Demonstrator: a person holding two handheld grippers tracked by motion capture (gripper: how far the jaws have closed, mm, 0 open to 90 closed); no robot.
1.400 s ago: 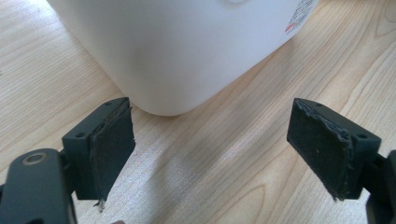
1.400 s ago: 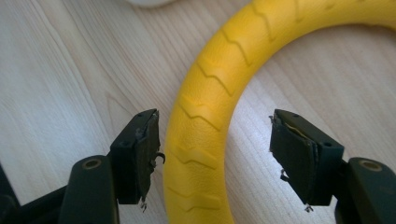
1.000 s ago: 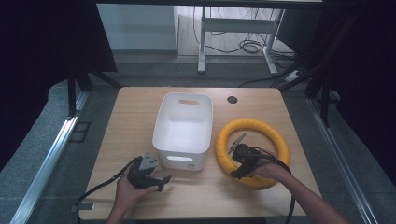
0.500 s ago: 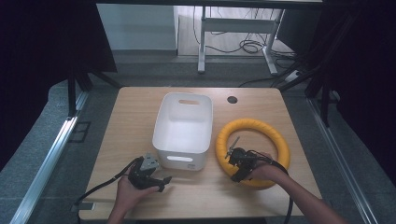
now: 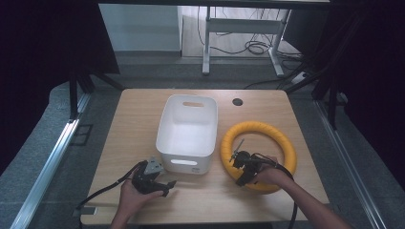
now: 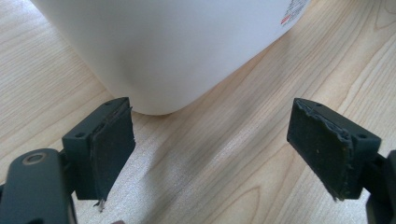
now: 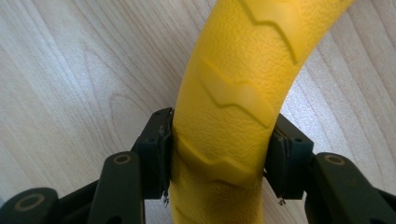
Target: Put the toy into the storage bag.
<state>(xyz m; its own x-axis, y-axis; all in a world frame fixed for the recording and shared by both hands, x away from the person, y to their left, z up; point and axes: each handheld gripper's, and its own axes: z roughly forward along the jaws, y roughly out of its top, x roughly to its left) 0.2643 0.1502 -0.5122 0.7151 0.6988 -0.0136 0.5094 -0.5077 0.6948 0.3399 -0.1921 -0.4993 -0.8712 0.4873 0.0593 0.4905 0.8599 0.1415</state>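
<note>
Where the right tool (image 5: 242,168) sits in the lower right of the high view, its two black jaws are clamped on the near-left arc of the yellow textured foam ring (image 5: 282,138), which lies flat on the pale wooden worktop (image 5: 138,119) just beside the right wall of the white rectangular plastic bin (image 5: 187,125). In the right gripper view the ring (image 7: 243,84) rises from the bottom centre and curves to the upper right, and the tool (image 7: 224,154) grips it from both sides, the pads (image 7: 161,149) pressed flat against its grooved surface with worktop grain showing to either side.

The left tool (image 5: 160,183) rests in the person's left hand (image 5: 129,198) at the lower left of the high view, just in front of the bin's near-left corner and well apart from the ring. In the left gripper view this tool (image 6: 210,144) has its jaws spread wide apart with nothing between them; the bin's rounded white corner (image 6: 177,51) fills the upper part of the frame, near the left jaw, though I cannot tell whether it touches.

Against the frames from a second and half a second ago, the right tool has slid slightly toward the near edge of the ring. The ring, the bin and the left tool lie as they did.
</note>
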